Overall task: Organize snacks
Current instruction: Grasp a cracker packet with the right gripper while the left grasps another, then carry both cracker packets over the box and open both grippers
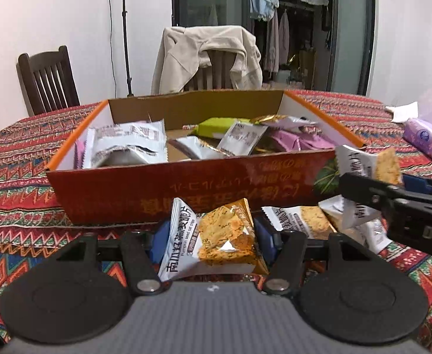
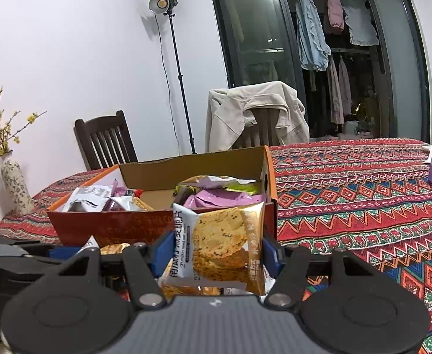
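Your left gripper clamps a white-and-gold oat crisp packet just before the orange cardboard box's near wall; your right gripper pinches a matching packet at the box's right corner, open patterned surface rightward.

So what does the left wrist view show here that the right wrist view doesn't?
Only the left wrist view shows the right hand-held gripper from outside, clamping its cracker packet, plus loose white packets on the cloth. Only the right wrist view shows the speckled ceramic vase and the studio lamp. Both show the orange cardboard box of snacks, the patterned tablecloth, the jacket-draped chair and a gripped packet up front.
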{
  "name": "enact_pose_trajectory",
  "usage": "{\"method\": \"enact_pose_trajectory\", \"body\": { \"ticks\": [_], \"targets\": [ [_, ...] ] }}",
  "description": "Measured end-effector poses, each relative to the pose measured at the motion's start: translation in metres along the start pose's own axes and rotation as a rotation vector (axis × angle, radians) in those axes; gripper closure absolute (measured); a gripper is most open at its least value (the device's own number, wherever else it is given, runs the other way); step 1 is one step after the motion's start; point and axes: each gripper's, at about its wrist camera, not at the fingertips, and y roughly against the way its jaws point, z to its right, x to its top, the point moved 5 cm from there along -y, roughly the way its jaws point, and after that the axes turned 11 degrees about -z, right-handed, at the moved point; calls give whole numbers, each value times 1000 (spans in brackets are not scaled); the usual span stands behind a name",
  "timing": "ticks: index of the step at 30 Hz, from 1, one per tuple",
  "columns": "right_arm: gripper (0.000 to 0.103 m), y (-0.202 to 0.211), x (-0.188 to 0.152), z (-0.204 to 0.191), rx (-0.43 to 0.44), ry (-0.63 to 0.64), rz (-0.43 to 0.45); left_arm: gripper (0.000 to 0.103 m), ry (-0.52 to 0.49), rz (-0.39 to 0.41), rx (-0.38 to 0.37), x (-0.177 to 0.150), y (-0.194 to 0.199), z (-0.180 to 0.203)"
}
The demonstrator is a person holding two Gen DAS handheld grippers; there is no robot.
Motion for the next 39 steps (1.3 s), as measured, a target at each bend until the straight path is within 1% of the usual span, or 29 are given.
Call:
{"method": "enact_pose_trajectory", "body": {
  "ticks": [4, 10, 15, 20, 23, 25, 28, 30, 34, 36, 39],
  "targets": [
    [42, 4, 2, -3, 12, 10, 17, 41, 6, 33, -1, 0, 15, -3],
    [42, 19, 16, -9, 27, 21, 51, 41, 22, 119, 11, 15, 41, -13],
    [43, 30, 41, -15, 37, 37, 91, 41, 20, 183, 32, 39, 56, -18],
    [43, 27, 74, -21, 44, 46, 119, 41, 19, 232, 54, 68, 60, -17],
    [43, 18, 97, -22, 43, 43, 131, 41, 26, 257, 71, 88, 57, -19],
    [43, 8, 109, -25, 26, 57, 140, 41, 21, 270, 90, 101, 54, -19],
    [43, -12, 126, -27, 5, 61, 134, 41, 32, 298, 119, 118, 47, -21],
    [43, -28, 135, -27, -5, 54, 123, 41, 55, 313, 120, 129, 41, -26],
    [43, -55, 145, -26, -48, 37, 120, 41, 100, 319, 118, 146, 24, -35],
    [43, -68, 147, -25, -48, 30, 115, 41, 110, 323, 126, 153, 15, -36],
    [43, -85, 145, -22, -56, 36, 106, 41, 107, 326, 136, 152, 1, -41]
  ]
}}
